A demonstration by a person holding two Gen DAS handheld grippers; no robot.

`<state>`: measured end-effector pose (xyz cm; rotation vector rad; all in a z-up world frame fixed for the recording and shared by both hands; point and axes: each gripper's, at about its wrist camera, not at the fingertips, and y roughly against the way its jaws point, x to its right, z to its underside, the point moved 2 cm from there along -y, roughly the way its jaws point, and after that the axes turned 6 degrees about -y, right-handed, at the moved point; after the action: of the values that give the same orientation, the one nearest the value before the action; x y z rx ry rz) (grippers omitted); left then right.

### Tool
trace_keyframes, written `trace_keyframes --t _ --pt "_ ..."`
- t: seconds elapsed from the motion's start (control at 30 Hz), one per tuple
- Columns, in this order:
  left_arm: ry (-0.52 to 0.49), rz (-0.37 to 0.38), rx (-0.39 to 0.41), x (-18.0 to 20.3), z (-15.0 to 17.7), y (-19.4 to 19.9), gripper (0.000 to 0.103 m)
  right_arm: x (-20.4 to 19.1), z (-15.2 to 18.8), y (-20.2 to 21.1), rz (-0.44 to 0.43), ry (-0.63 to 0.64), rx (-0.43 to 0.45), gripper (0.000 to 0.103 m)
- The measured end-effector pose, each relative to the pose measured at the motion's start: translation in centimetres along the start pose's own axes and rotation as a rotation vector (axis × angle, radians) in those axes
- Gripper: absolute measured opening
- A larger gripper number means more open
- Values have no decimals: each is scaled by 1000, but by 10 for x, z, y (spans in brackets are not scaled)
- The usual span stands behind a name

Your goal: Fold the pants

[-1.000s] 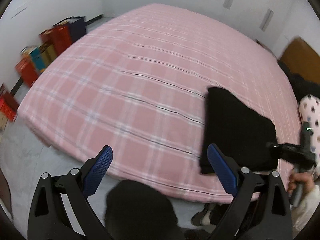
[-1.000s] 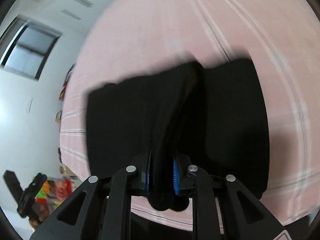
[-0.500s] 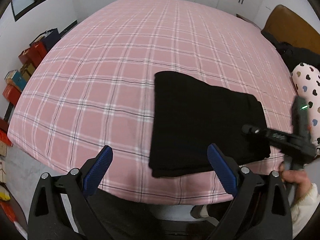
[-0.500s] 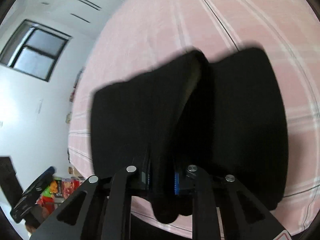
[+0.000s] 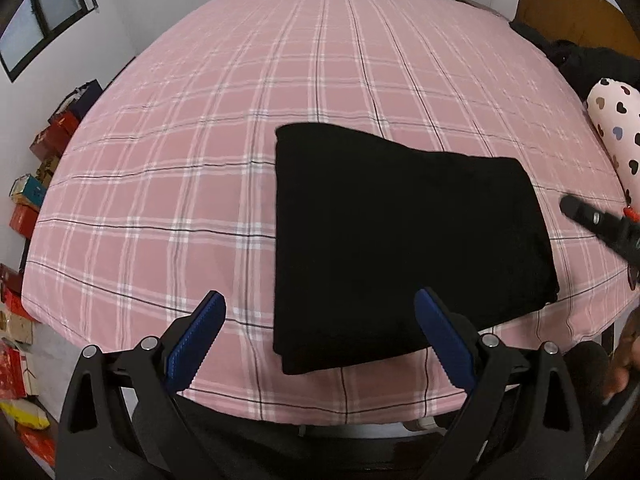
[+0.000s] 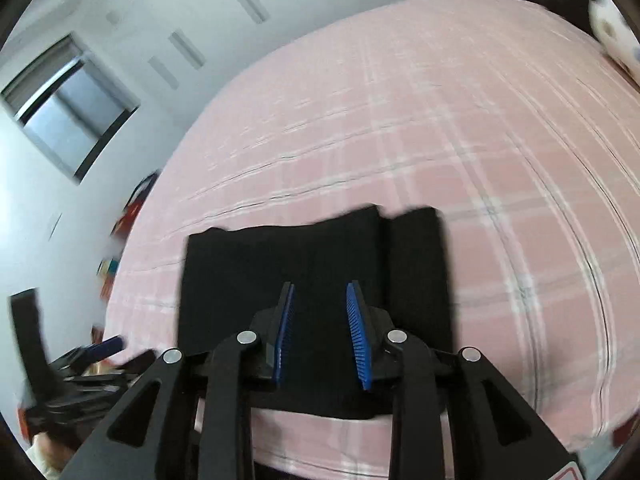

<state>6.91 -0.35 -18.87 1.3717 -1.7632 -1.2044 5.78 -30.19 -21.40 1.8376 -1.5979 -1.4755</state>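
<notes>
Folded black pants (image 5: pixel 400 236) lie flat on the pink plaid bed (image 5: pixel 200 140).

No readable text, labels or numbers anywhere

A home bedroom: a bed (image 5: pixel 224 128) under pink plaid, a wooden headboard (image 5: pixel 576 4), a heart-print pillow (image 5: pixel 618 120), white wardrobe doors, window (image 5: pixel 44 20).
</notes>
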Motion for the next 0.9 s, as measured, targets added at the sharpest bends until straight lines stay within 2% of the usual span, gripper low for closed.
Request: trace_keyframes --t 0.1,0.13,0.2,0.3,0.4,0.43,0.47,0.5,0.63,0.73,0.83,0.9 --pt "9 -3 -8 1 -1 -3 93 -4 -6 -44 17 31 -85 25" --pt "11 1 -6 1 -1 -3 93 2 -5 -62 45 27 -114 25" --pt "9 -1 -3 2 -2 -3 93 15 -3 -96 147 20 -176 16" --pt "10 -9 -14 0 -1 -7 93 17 -9 -78 120 -78 -135 13" --pt "17 -10 -20 -3 -1 -12 93 7 -5 -52 98 -42 -73 20" --pt "19 -11 -23 -4 -1 -14 93 8 1 -46 119 -27 -69 30" --pt "21 -10 -27 -4 -1 -15 93 12 8 -44 142 -22 -71 47" --pt "22 -8 -27 -4 -2 -16 93 17 11 -48 154 -23 -76 52" --pt "30 -4 -25 -4 -1 -15 93 35 39 -57 107 -101 -161 54" --pt "35 -5 -33 -5 1 -17 93 37 48 -66 84 -109 -165 56" --pt "42 -1 -34 -4 2 -16 93 31 46 -70 63 -112 -176 17" --pt "35 -7 -30 -3 1 -13 93 23 38 -50 50 -102 -128 15"
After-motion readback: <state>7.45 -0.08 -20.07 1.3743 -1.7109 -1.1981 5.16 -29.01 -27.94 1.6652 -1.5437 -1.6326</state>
